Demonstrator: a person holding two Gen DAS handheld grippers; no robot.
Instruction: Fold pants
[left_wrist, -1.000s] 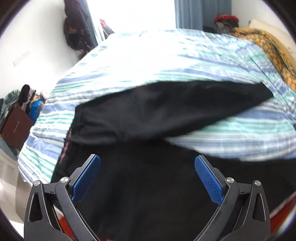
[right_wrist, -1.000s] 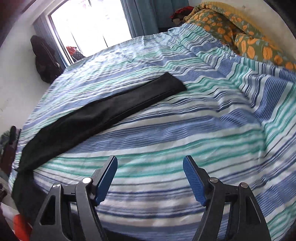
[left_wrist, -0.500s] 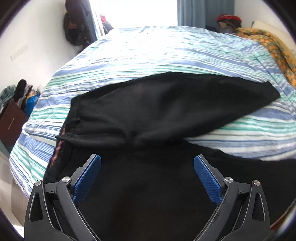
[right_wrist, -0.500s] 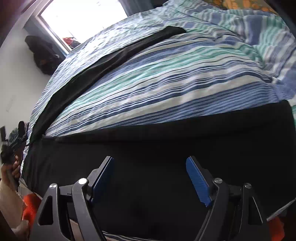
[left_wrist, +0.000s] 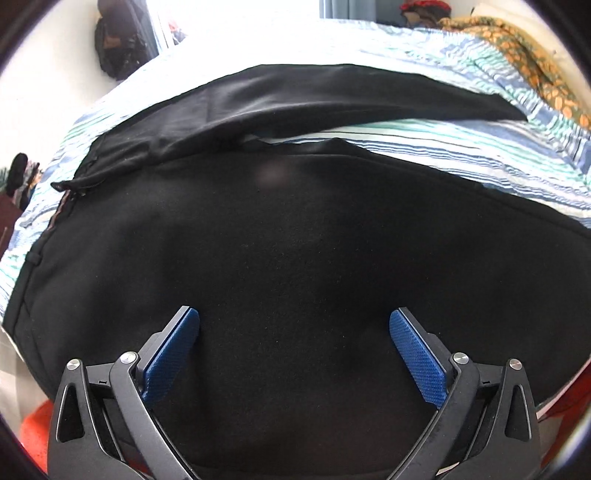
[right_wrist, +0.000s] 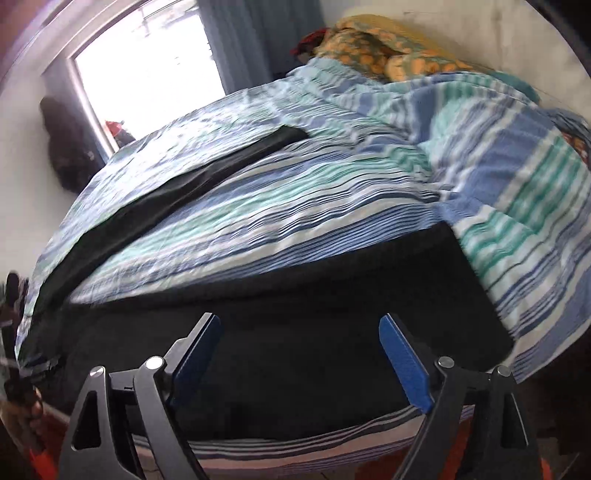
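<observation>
Black pants (left_wrist: 295, 240) lie spread on the striped bed, legs apart in a V. In the left wrist view the near leg and seat fill the frame, the far leg (left_wrist: 332, 96) runs to the right, and the waistband (left_wrist: 66, 184) is at the left. My left gripper (left_wrist: 293, 325) is open, close above the near leg. In the right wrist view the near leg's cuff end (right_wrist: 369, 295) lies along the bed's front edge and the far leg (right_wrist: 192, 184) stretches away. My right gripper (right_wrist: 299, 332) is open over the near leg.
The bed has a blue, green and white striped sheet (right_wrist: 332, 177). An orange patterned blanket (right_wrist: 388, 55) is piled at the headboard end. A window (right_wrist: 147, 62) and a dark hanging bag (right_wrist: 66, 147) are beyond the bed. The bed's front edge (right_wrist: 314, 443) is just below my right gripper.
Both grippers have moved down and closer to the near pant leg, which now fills much more of each view. Both stay open.
</observation>
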